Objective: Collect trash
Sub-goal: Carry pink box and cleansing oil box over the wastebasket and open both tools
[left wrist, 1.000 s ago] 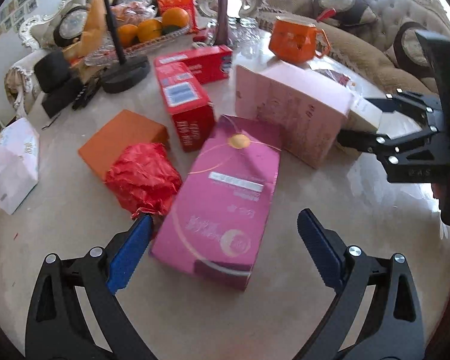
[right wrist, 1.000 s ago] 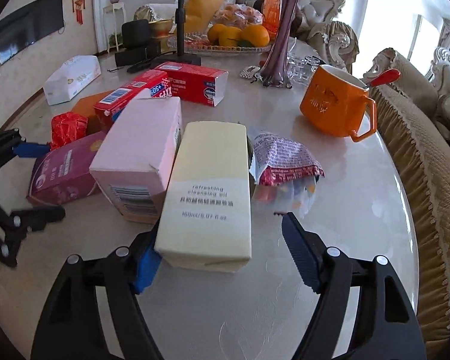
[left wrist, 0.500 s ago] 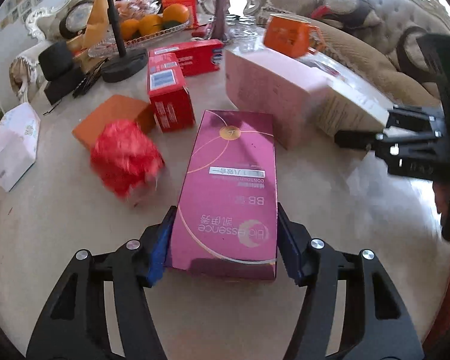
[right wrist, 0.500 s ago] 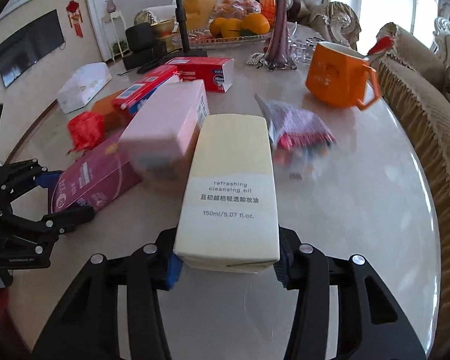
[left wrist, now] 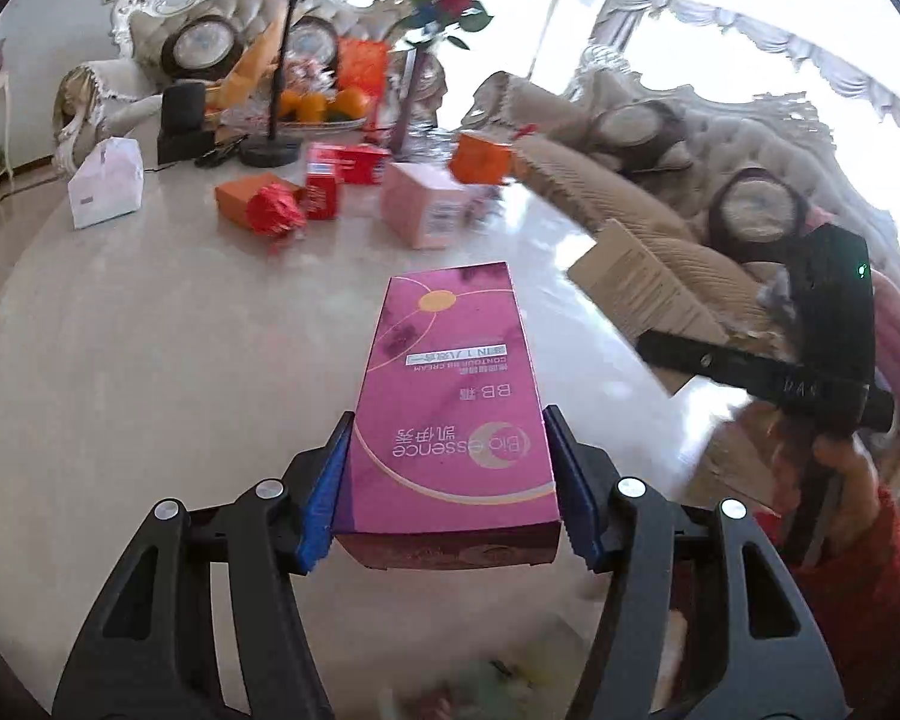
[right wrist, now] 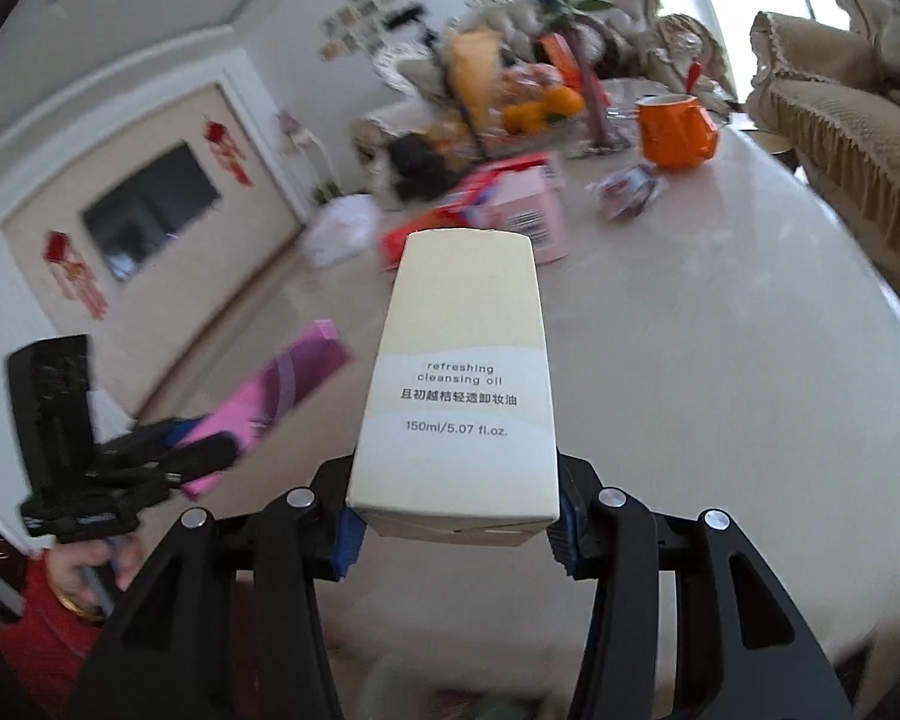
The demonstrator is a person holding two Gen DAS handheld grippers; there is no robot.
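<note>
- The magenta rectangular cardboard carton (left wrist: 450, 396) printed "Bio-essence BB" sits at the lower centre of the left wrist view, raised above the tabletop (left wrist: 150, 360).
- The left gripper (left wrist: 450, 492) has its jaws clenched on the near end of this carton, one blue pad (left wrist: 324, 492) flat against each long side.
- The cream rectangular cardboard carton (right wrist: 459, 384) printed "refreshing cleansing oil" fills the centre of the right wrist view, also clear of the tabletop.
- The right gripper (right wrist: 453, 531) has its jaws clenched on the near end of this carton, with blue pads against both sides.
- In the right wrist view the magenta carton and the left gripper appear at the lower left of the frame, blurred.
- In the left wrist view the cream carton and the right gripper appear at the right edge of the frame.
- On the tabletop, in the upper centre of the left wrist view: a pale pink box (left wrist: 429, 207), a crumpled red foil wrapper (left wrist: 273, 213), a flat orange box (left wrist: 246, 195) and red cartons (left wrist: 339, 174).
- An orange ceramic mug (right wrist: 678, 132) stands at the upper right of the right wrist view, with a crumpled snack packet (right wrist: 627, 192) just beside it.
</note>
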